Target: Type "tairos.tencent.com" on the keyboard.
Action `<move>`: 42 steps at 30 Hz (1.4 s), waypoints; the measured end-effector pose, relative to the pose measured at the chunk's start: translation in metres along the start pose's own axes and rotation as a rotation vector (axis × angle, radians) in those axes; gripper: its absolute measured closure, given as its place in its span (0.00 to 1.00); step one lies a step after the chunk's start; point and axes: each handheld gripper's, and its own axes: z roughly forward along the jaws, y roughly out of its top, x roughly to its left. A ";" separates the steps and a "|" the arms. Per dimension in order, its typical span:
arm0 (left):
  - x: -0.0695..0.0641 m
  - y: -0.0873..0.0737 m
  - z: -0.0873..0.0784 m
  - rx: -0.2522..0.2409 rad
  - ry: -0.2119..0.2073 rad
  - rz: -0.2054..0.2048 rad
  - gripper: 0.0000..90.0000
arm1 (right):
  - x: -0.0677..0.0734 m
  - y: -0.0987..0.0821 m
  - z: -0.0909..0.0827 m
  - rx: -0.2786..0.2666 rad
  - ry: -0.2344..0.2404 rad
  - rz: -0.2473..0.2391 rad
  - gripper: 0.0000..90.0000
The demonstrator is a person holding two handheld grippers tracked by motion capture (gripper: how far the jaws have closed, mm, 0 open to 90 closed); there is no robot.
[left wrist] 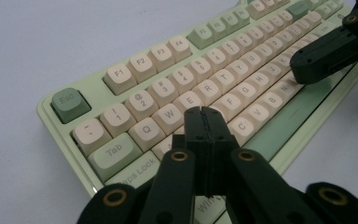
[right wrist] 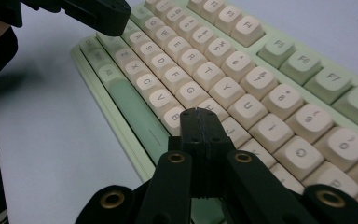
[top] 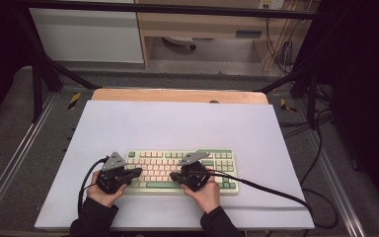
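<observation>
A pale green keyboard [top: 217, 163] with cream keys lies on the white mat, close to the person's side. My left gripper [top: 138, 172] is held over the keyboard's left half, jaws pressed together with nothing between them. In the left gripper view its tip [left wrist: 206, 113] sits over the letter keys just below W and E on the keyboard [left wrist: 135, 65]. My right gripper [top: 173, 176] is also shut and empty; its tip [right wrist: 199, 113] is over the keys near B and H on the keyboard [right wrist: 261, 79]. Whether either tip touches a key I cannot tell.
The white mat [top: 177, 123] covers a wooden table [top: 177, 95]. A black cable [top: 276, 193] trails right from the right gripper and off the mat's corner. Another cable [top: 85, 177] loops left of the left hand. Black frame posts stand at the table's far corners.
</observation>
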 end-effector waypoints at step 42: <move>-0.017 0.024 0.021 0.004 -0.019 0.033 1.00 | -0.036 -0.043 -0.061 -0.032 -0.066 0.069 1.00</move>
